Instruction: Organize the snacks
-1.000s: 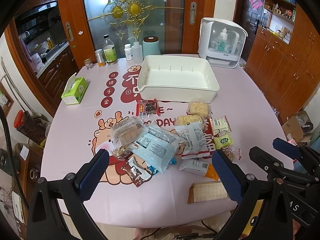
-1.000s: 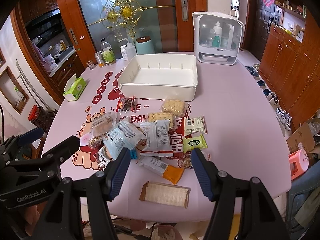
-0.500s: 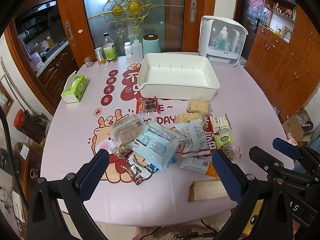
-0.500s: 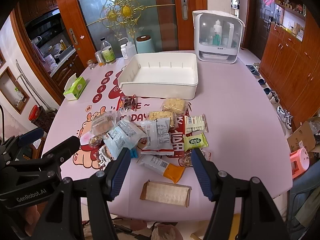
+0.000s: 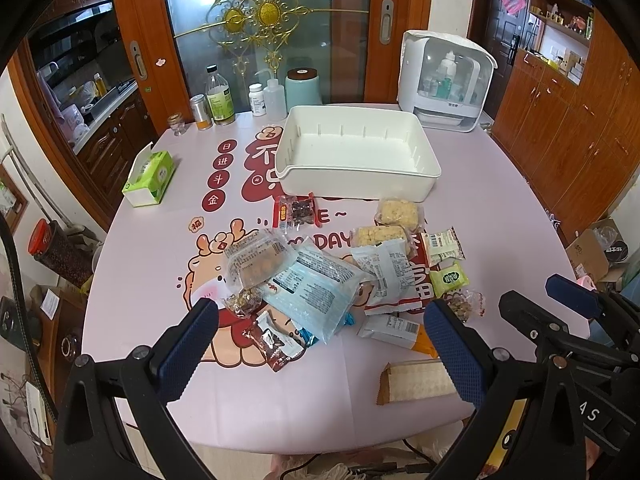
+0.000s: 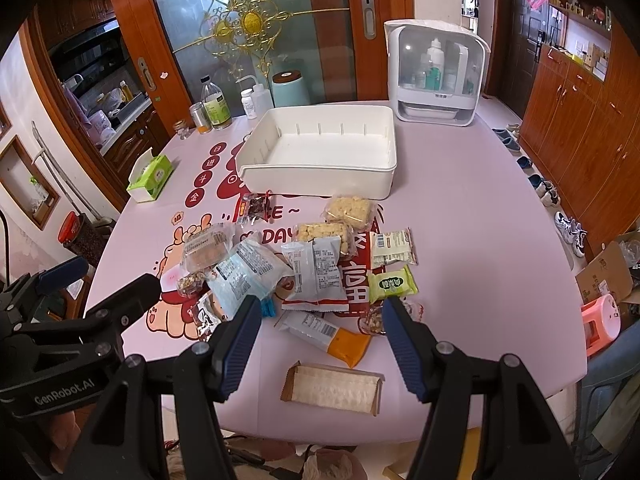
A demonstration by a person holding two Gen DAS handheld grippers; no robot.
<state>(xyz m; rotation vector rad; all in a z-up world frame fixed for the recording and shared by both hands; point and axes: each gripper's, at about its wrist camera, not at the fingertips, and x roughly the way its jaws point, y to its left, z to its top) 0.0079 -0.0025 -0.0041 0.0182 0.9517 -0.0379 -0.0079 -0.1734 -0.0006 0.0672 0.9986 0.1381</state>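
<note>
White bin [image 5: 356, 184] holds nothing; snack packets [image 5: 320, 284] lie before it on the table [image 5: 160, 248]

A matt pink printed cloth covers the worktop [image 5: 152, 280]. The white rectangular plastic bin [image 5: 356, 178] looks smooth with a faint sheen. The pale-blue plastic snack bag [image 5: 316, 292] and clear crinkled wrappers [image 5: 256, 264] are glossy. The flat brown cardboard sleeve [image 6: 332, 388] is dull and rough. The hand-held gripper [image 6: 316, 344] has ribbed blue rubbery pads [image 6: 240, 344] on matt black plastic arms. The wooden doors [image 5: 124, 20] gleam with varnish.
</note>
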